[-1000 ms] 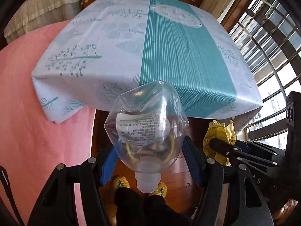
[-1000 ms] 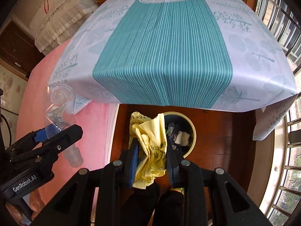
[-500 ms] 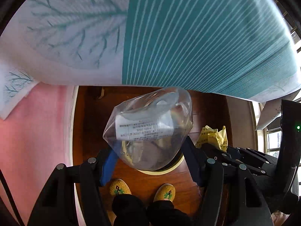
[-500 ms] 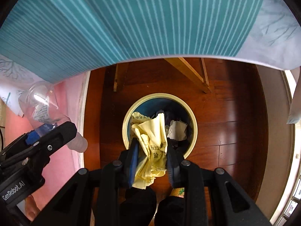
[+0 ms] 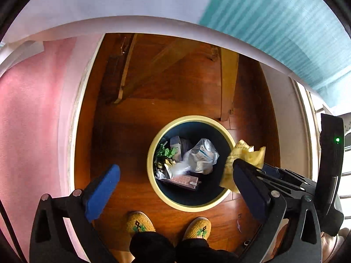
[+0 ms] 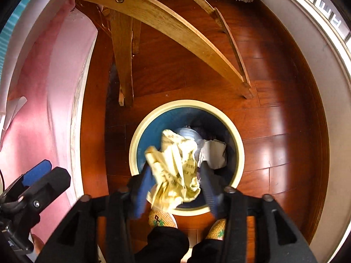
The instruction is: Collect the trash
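Above the bin, both grippers point straight down at the wooden floor, with the person's slippers just beside the near rim. The left gripper hangs with its jaws spread wide and nothing between them. A clear bottle lies inside the bin on top of a dark box, green scraps and other bits of rubbish, so that piece looks to be delivered and the wide spread is simply the release stance.

The right gripper sits over the near side of the bin with a crumpled yellow wrapper between its jaws. The jaws are blurred with motion and seem to stand a little away from the paper on the right side, so I cannot tell whether they pinch it or have just let go. The wrapper hangs over the bin's opening, mostly inside the rim line, which is the sensible place for a drop. In the left view it overlaps the bin's right rim, so a loose fold could catch on the edge; a release nearer the bin's middle looks safer.

Beyond the bin stand the desk's wooden legs, its cloth overhead, and pink bedding to the bin's left.
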Demonstrator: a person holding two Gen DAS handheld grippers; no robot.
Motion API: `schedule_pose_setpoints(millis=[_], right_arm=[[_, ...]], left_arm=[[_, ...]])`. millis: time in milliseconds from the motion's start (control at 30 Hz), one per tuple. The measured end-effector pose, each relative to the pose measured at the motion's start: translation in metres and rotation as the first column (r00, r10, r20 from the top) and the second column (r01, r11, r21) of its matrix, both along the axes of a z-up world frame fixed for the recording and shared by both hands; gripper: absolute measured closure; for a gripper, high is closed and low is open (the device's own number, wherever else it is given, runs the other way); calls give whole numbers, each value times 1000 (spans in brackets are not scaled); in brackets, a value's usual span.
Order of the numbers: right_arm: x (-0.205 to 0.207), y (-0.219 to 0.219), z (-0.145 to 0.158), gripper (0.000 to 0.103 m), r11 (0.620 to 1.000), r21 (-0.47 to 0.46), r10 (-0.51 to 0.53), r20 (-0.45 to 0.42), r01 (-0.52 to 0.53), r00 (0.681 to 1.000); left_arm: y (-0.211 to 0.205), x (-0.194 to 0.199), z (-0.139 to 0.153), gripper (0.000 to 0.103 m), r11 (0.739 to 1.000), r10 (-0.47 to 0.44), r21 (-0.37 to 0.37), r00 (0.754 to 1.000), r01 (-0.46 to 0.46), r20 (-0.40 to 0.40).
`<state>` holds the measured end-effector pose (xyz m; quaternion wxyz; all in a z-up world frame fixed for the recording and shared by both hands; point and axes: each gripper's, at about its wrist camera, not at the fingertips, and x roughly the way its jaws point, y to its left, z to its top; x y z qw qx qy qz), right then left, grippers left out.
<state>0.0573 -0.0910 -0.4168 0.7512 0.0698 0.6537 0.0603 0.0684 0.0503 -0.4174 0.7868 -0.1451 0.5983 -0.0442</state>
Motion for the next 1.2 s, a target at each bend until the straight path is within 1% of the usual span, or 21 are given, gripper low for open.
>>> schedule_pose_setpoints(millis=[33,167,333,500,700,833,933,1067,1200], right_arm=[[0,2,0,43,1000,-7,4,9,-4,1000],[1,7,-1,42,1000,-1,17,24,-17,1000],[2,8,9,43,1000,2,11,49,-12,999],[-4,2,18,43,1000,4,-18,43,18,999],[-19,-9,42,43,999,2,-51,27,51,998],[-29,-15,68,43,998,-2,-68,11,68,998],[-35,-17,94,43,997,0,-76,19,76,997],[-36,-18,139,43,996,10,-85,53,84,995],[-32,-19,191,43,996,21,-87,110,86,990]], left_arm=[[-1,-1,3,1,1000,7,2,1000,-7,6],[7,-2,13,1,999,36,-4,999,-36,35],[26,-12,24,1,997,80,-29,993,-78,81],[46,-27,34,1,990,134,-63,988,-129,80],[58,-44,67,1,984,170,-62,982,-165,78],[57,-50,95,1,988,151,-37,985,-149,79],[52,-49,118,1,992,123,-21,989,-122,79],[42,-42,154,1,996,83,-26,993,-81,80],[30,-32,199,1,998,59,-27,992,-56,112]])
